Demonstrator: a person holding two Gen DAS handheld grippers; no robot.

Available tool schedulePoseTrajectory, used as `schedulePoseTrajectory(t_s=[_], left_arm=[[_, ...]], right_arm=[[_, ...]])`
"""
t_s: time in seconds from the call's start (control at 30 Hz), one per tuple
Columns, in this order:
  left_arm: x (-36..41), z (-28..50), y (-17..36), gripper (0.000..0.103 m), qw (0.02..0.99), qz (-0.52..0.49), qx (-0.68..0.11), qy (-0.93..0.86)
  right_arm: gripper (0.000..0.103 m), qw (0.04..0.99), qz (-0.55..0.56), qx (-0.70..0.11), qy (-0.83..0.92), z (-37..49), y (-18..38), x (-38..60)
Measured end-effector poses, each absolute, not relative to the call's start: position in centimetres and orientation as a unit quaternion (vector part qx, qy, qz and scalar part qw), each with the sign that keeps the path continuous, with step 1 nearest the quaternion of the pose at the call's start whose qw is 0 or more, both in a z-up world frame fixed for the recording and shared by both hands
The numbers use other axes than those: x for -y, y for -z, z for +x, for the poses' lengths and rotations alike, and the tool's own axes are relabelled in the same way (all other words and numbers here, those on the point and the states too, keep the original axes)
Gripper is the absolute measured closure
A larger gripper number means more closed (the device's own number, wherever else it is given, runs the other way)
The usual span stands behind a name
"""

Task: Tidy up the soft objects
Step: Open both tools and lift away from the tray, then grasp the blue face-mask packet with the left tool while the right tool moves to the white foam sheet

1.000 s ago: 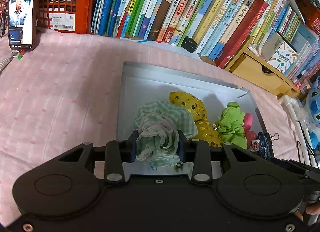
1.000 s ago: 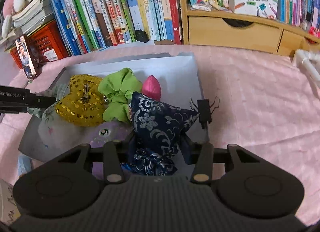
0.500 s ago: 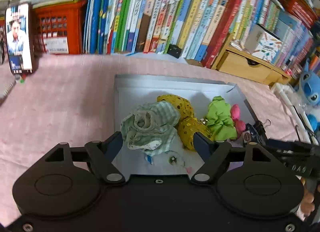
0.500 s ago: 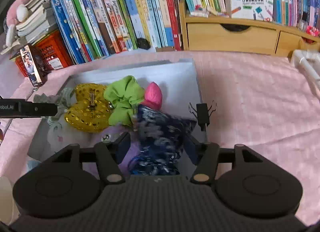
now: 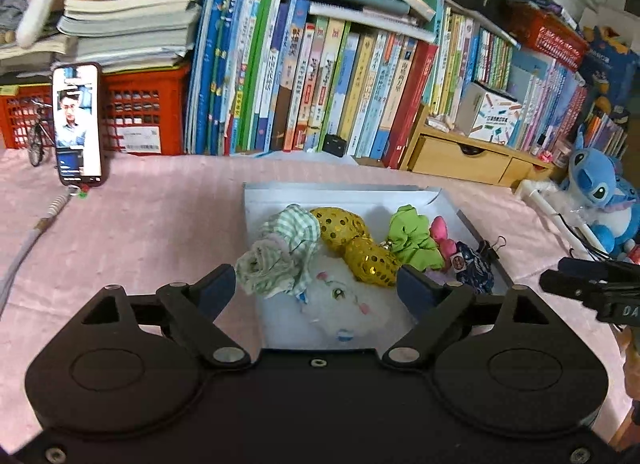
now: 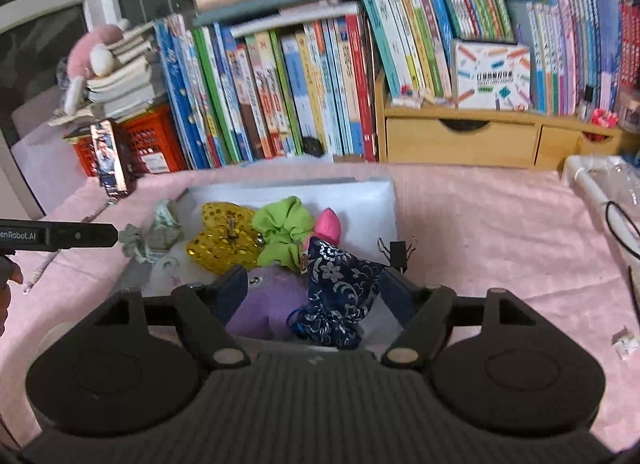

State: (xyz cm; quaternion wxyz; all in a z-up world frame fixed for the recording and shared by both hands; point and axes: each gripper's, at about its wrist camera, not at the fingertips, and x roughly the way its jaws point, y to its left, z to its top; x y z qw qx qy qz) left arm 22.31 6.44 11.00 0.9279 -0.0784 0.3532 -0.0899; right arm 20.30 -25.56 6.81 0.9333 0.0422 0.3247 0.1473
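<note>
A shallow white box point(image 5: 340, 189) on the pink cloth holds several soft things. These are a green checked cloth point(image 5: 280, 256), a gold sequined piece point(image 5: 352, 240), a lime scrunchie point(image 5: 412, 236), a pink piece point(image 5: 440, 229), a navy flowered pouch point(image 6: 340, 288), a white plush point(image 5: 344, 300) and a purple plush point(image 6: 268, 300). My left gripper point(image 5: 316, 284) hovers over the box's near left, jaws opening, pads clear of the checked cloth. Over the near right, my right gripper point(image 6: 314, 284) is also opening. The pouch lies below between its fingers, untouched.
A phone point(image 5: 78, 123) stands at the back left before red crates point(image 5: 136, 111). Upright books point(image 5: 320, 83) and a wooden drawer unit point(image 6: 460, 139) line the back. A blue plush toy point(image 5: 600, 191) sits far right. A binder clip point(image 6: 396, 252) grips the box's right wall.
Both grippers opened and drew back and up. The left one let go of the checked cloth and the right one the navy pouch; both things now lie in the box.
</note>
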Motion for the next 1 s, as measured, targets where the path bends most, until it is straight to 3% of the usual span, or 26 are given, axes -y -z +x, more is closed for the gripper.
schedulePoseTrajectory(t_s=[0.5, 0.8, 0.9, 1.0], left_arm=[[-9.2, 15.0, -9.8, 0.011, 0.94, -0.073, -0.323, 0.08], [-13.0, 15.4, -6.6, 0.012, 0.903, -0.16, -0.396, 0.054], [-14.6, 16.1, -4.9, 0.016, 0.878, -0.216, -0.425, 0.048], [-15.6, 16.6, -3.2, 0.029, 0.85, -0.27, -0.449, 0.052]], right_arm=[[0.014, 0.962, -0.009, -0.231, -0.145, 11.6, -6.8, 26.3], [0.003, 0.962, -0.059, -0.2, -0.174, 8.0, -5.1, 26.1], [0.0, 0.962, -0.084, -0.19, -0.178, 7.4, -4.8, 25.9], [0.0, 0.959, -0.112, -0.187, -0.18, 7.0, -4.4, 25.6]])
